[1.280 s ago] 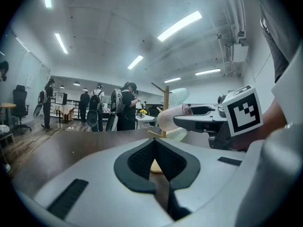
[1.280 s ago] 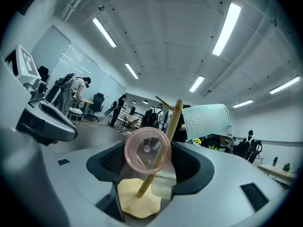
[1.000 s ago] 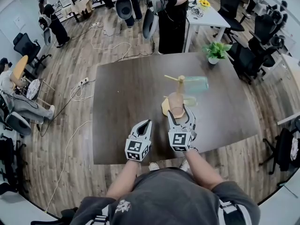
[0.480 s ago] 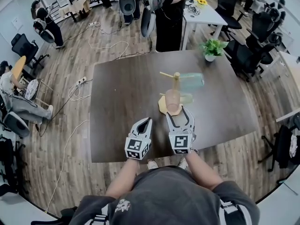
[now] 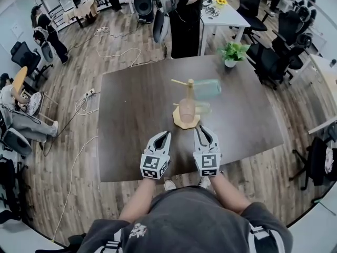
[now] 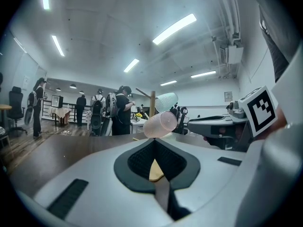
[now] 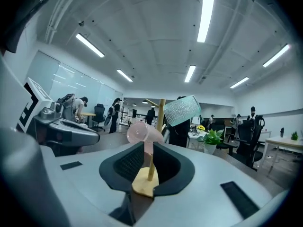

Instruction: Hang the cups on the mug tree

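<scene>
The wooden mug tree [image 5: 189,88] stands mid-table on its round base [image 5: 179,123]. A pink cup [image 5: 187,109] hangs on a near lower peg, a teal textured cup [image 5: 208,88] on an upper right peg, and a pale clear cup [image 5: 203,108] low on the right. My right gripper [image 5: 204,133] sits just short of the base; its jaws have just been closing, a narrow gap remains and nothing is between them. Through that gap I see the pink cup [image 7: 142,132] and the post [image 7: 161,112]. My left gripper [image 5: 163,136] is beside it, shut and empty.
A potted plant [image 5: 231,52] stands at the table's far right corner. A person [image 5: 184,15] stands behind the table by a white desk [image 5: 224,17]. Office chairs [image 5: 268,62] crowd the right side, and cables [image 5: 84,101] lie on the floor at left.
My right gripper let go of the pink cup, drew back toward the near table edge and narrowed its jaws. The cup stays hanging on the tree. The left gripper barely shifted.
</scene>
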`<move>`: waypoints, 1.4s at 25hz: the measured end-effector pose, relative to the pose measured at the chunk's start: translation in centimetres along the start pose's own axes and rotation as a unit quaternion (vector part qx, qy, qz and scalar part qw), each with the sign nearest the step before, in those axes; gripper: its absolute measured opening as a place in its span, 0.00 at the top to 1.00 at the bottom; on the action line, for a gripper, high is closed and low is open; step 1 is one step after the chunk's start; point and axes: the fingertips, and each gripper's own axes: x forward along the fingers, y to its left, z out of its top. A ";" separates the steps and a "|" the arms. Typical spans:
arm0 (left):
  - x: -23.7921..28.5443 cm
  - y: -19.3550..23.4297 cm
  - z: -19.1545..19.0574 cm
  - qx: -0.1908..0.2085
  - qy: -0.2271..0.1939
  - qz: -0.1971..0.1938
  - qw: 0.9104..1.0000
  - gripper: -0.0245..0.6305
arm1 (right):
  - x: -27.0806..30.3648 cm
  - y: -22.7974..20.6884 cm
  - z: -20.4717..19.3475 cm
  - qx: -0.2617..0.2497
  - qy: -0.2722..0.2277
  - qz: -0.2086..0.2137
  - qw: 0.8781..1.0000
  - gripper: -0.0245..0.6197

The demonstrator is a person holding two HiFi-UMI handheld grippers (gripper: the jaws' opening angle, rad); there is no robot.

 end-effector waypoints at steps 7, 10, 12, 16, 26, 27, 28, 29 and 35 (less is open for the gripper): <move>0.6 -1.4 1.5 0.007 -0.015 0.002 1.000 0.95 | -0.5 -1.5 -0.7 0.012 0.017 0.003 1.000 0.92; 0.6 -1.9 2.0 0.009 -0.019 0.005 1.000 0.95 | -0.7 -1.7 -0.4 0.013 0.012 0.008 1.000 0.92; 0.7 -2.1 2.2 0.010 -0.021 0.008 1.000 0.95 | -0.8 -2.0 -0.3 0.014 0.011 0.010 1.000 0.92; 0.7 -2.6 2.1 0.013 -0.019 0.013 1.000 0.95 | -1.0 -2.5 -0.6 0.012 0.011 0.010 1.000 0.92; 0.6 -3.1 2.7 0.016 -0.020 0.020 0.999 0.95 | -1.4 -3.1 0.4 0.019 -0.002 0.016 1.000 0.92; 0.7 -3.2 2.8 0.016 -0.020 0.020 0.999 0.95 | -1.4 -3.2 0.3 0.020 -0.004 0.016 1.000 0.92; 0.7 -3.2 2.8 0.017 -0.020 0.020 0.999 0.95 | -1.5 -3.2 0.4 0.020 -0.007 0.016 1.000 0.92; 0.7 -3.3 2.8 0.018 -0.020 0.020 0.999 0.95 | -1.5 -3.3 0.4 0.018 -0.009 0.016 1.000 0.92; 0.8 -3.4 2.7 0.017 -0.017 0.018 1.000 0.95 | -1.7 -3.2 0.9 0.007 -0.007 0.015 1.000 0.92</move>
